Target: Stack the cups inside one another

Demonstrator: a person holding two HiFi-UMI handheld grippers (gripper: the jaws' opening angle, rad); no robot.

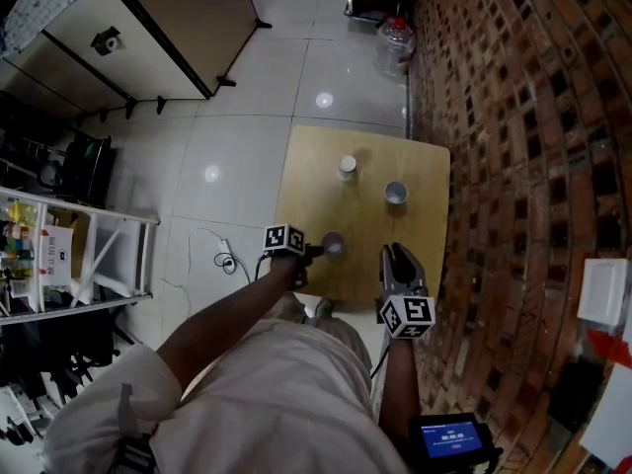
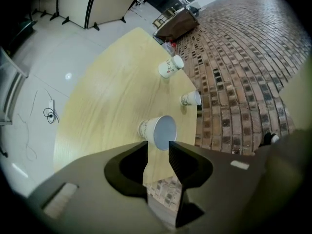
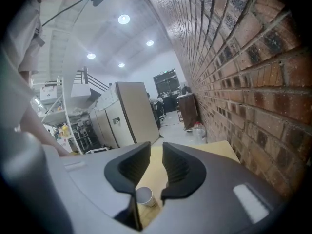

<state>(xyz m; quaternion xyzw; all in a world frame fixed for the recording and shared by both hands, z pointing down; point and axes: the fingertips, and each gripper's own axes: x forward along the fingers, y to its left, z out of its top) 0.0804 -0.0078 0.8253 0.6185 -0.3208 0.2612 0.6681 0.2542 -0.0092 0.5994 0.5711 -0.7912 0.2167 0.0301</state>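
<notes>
The left gripper (image 1: 318,251) is shown open, its jaw tips just beside the near cup (image 1: 334,244) at the table's (image 1: 415,250) near edge; the right gripper (image 1: 395,253) is held narrowly parted and empty. The near cup should be pinched lightly at its wall, then lowered squarely into the right cup (image 1: 396,193).
</notes>
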